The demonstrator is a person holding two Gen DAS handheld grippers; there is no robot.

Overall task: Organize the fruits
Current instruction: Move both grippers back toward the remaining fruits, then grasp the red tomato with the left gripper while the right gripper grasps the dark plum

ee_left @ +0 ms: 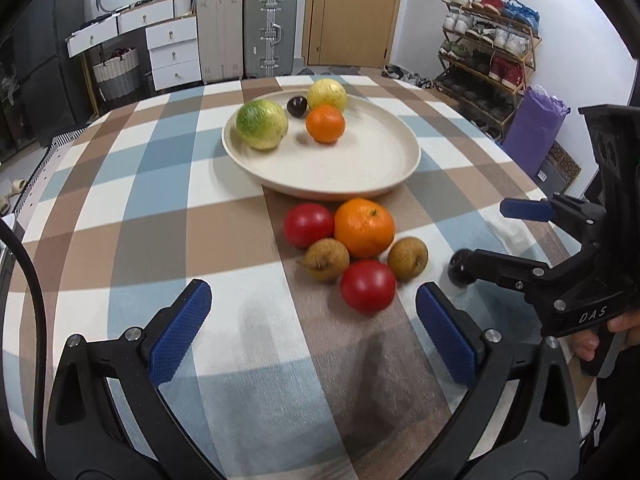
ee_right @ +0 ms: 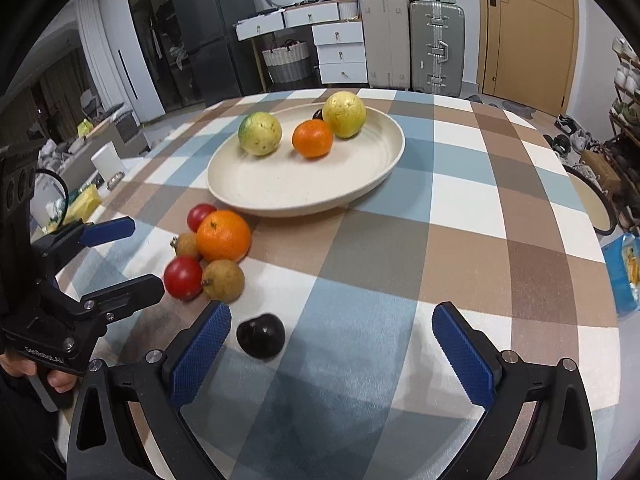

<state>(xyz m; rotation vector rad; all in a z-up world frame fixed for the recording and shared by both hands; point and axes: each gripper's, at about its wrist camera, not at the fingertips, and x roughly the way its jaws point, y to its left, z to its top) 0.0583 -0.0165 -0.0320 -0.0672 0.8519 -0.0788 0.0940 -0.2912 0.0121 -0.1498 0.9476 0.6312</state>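
On checkered table [ee_left: 120,184]: one cream plate [ee_left: 340,176] toward far edge holding four fruits — green-yellow fruit [ee_left: 262,124], yellow fruit [ee_left: 327,95], small orange [ee_left: 325,123], dark plum [ee_left: 297,106]. Just in front of plate, touching cluster of five: big orange [ee_left: 364,227], two red tomatoes [ee_left: 309,225] [ee_left: 368,286], two brown pears [ee_left: 326,259] [ee_left: 407,258]; one more dark plum [ee_right: 261,335] alone near front edge. Left gripper [ee_left: 312,328] spread wide, empty, short of cluster; right gripper [ee_right: 332,354] spread wide, empty, loose plum just beside its left pad.
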